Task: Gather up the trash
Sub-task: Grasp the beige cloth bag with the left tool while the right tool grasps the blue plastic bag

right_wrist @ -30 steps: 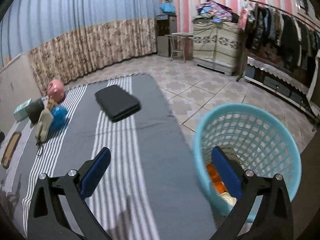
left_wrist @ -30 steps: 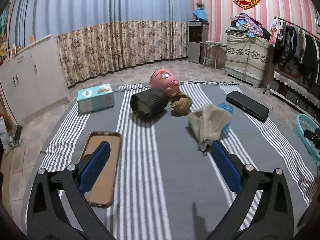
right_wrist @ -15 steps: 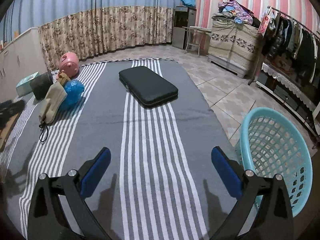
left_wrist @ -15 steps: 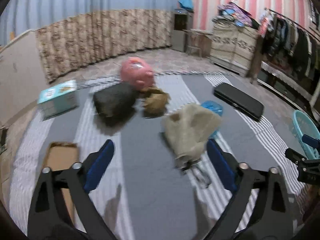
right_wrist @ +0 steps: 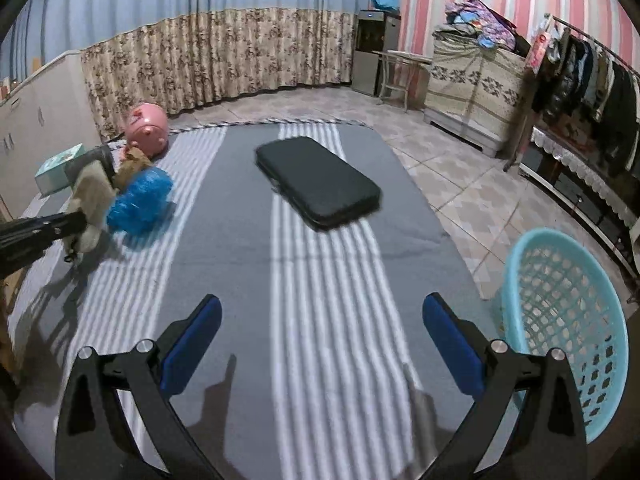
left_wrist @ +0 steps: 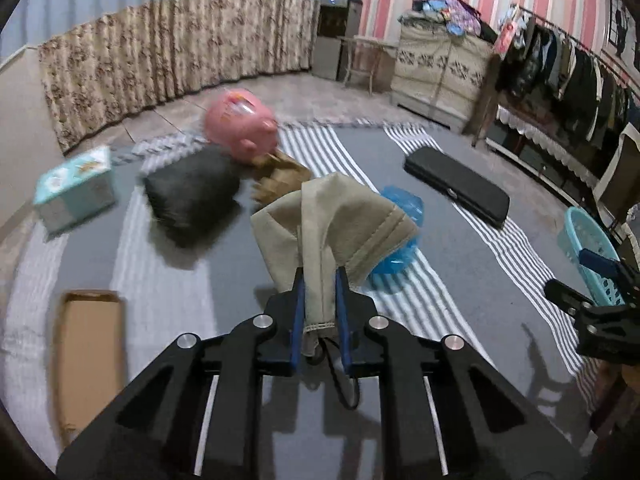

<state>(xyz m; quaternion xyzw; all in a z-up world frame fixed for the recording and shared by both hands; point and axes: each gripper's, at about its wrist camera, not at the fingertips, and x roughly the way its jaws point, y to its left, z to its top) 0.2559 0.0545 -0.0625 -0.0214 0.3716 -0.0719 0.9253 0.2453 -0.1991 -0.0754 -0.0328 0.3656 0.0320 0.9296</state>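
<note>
My left gripper (left_wrist: 319,280) is shut on a beige cloth pouch (left_wrist: 336,216) and holds its lower end on the striped grey mat (left_wrist: 224,320). The pouch also shows at the far left of the right wrist view (right_wrist: 90,196), with the left gripper (right_wrist: 78,220) on it. A crumpled blue plastic bag (left_wrist: 398,236) lies right behind the pouch; it also shows in the right wrist view (right_wrist: 140,198). A crumpled brown paper (left_wrist: 280,178) lies further back. My right gripper (right_wrist: 320,336) is open and empty above the mat, next to the light blue basket (right_wrist: 568,320).
A black case (right_wrist: 318,182) lies mid-mat. A pink piggy bank (left_wrist: 240,126), a dark cylinder on its side (left_wrist: 192,196), a teal box (left_wrist: 74,188) and a flat cardboard piece (left_wrist: 88,356) lie on the left. Tiled floor, a cabinet and a clothes rack (right_wrist: 592,92) stand to the right.
My left gripper moved forward to the beige pouch and shut on it. My right gripper swung left from over the basket to over the mat and stayed open.
</note>
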